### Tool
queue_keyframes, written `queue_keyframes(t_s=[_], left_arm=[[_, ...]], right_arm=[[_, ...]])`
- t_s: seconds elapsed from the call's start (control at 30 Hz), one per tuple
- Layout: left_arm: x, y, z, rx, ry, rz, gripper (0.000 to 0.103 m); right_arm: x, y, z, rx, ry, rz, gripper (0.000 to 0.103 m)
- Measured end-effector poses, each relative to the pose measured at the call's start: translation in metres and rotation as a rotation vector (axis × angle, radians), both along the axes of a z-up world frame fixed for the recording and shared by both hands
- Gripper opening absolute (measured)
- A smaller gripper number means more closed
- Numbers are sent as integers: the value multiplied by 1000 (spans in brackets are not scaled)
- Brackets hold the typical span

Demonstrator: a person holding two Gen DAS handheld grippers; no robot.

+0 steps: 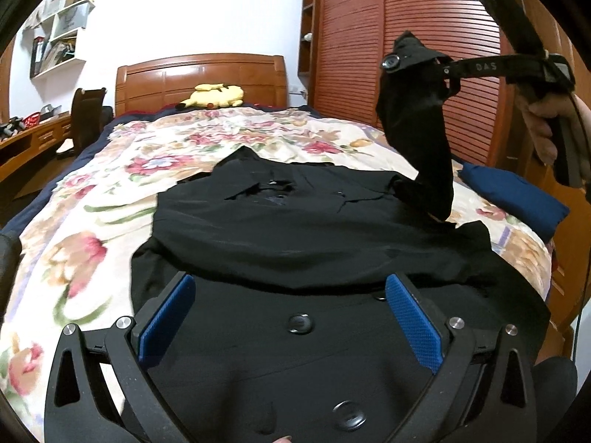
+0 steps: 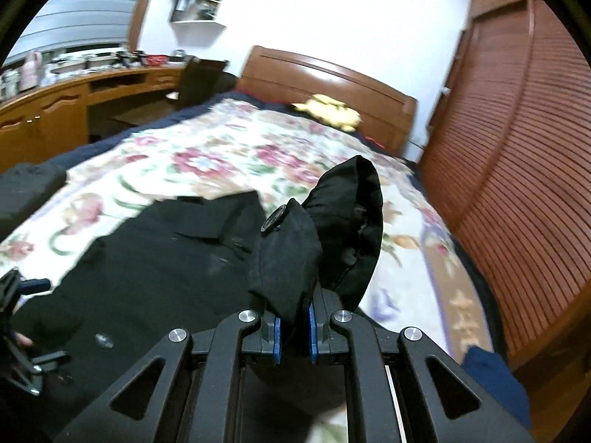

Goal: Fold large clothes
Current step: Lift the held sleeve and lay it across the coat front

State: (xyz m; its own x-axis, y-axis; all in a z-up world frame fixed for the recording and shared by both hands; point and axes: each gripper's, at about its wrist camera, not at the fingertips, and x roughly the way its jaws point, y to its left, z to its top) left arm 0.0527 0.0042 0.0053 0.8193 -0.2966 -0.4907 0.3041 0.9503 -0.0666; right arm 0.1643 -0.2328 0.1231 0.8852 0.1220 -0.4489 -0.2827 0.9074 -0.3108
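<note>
On the bed, over a floral quilt, a black coat lies spread out flat, its big round buttons facing up and its collar towards the wooden headboard. The left gripper hangs low over the near part of the coat, jaws spread wide with the blue pads well apart and nothing between them; cloth and a button show in the gap.

The right gripper is up in the air to the right of the bed, held in a hand. Its jaws are nearly together, pinched on the cuff end of the coat's right sleeve. The sleeve rises steeply from the shoulder to the gripper, and the cuff, with its own button, bunches and flops over just past the fingertips.

A yellow plush toy rests by the headboard. A blue pillow sits at the bed's right edge, near the slatted wardrobe. A desk and a chair stand along the left side, with wall shelves above.
</note>
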Motion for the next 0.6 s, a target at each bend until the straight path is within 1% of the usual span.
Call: queue_keyframes(t_s=[0.13,0.27,0.37,0.43,0.57,0.6], left_arm=[[-2,17,0,-5,-1,27,103],[-3,35,0,-16,-4,58,103],[-4,45,0,-22,-7,77,103],[-4,51,0,-25,-6,89,103],[-5,63,-1,-31,-5,113,103],[-5,66,-1,-34,-5,118,103]], right_arm=[[1,11,-16,-10,15,57,11],[-6,13,-20,-1,33,105,11],[-15,14,-16,21,36,153,11],[-25,22,-7,23,31,189,11],[-37,24,-4,27,22,250,11],[-33,22,-4,20,18,258,11]])
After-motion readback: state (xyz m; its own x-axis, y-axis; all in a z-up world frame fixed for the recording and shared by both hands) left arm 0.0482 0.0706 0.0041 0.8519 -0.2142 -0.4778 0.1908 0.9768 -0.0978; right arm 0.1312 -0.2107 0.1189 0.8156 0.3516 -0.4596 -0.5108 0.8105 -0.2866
